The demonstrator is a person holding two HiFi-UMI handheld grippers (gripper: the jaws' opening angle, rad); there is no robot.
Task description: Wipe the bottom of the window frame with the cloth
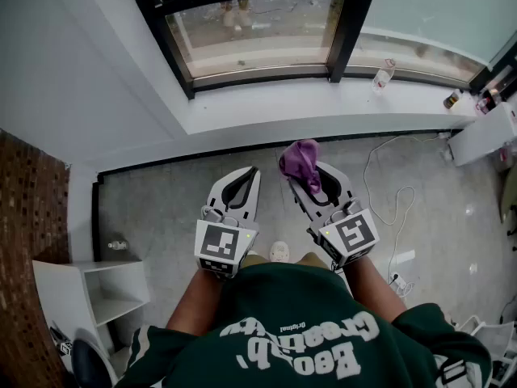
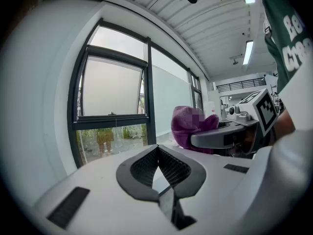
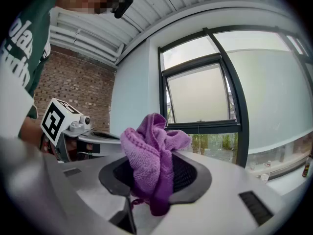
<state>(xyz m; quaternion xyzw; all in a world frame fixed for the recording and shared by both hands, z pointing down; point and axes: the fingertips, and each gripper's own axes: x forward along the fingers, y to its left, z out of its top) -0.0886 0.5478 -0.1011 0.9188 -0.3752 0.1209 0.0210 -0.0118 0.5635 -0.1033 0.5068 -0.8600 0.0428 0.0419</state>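
White shelves (image 1: 89,277) stand by a brick wall (image 1: 32,217); a white cable (image 1: 365,170) loops over the floor (image 1: 161,208).

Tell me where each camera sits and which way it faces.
Head view: on the person's head, looking steeply down at floor and window frame; shows green shirt, forearms, left gripper, right gripper holding the cloth.
Left gripper view: on the left gripper, along its shut jaws toward the window frame; shirt at right.
Right gripper view: on the right gripper, along jaws shut on the cloth toward the window frame; shirt at left.
Shared: each gripper view shows the other gripper; all show the window frame.
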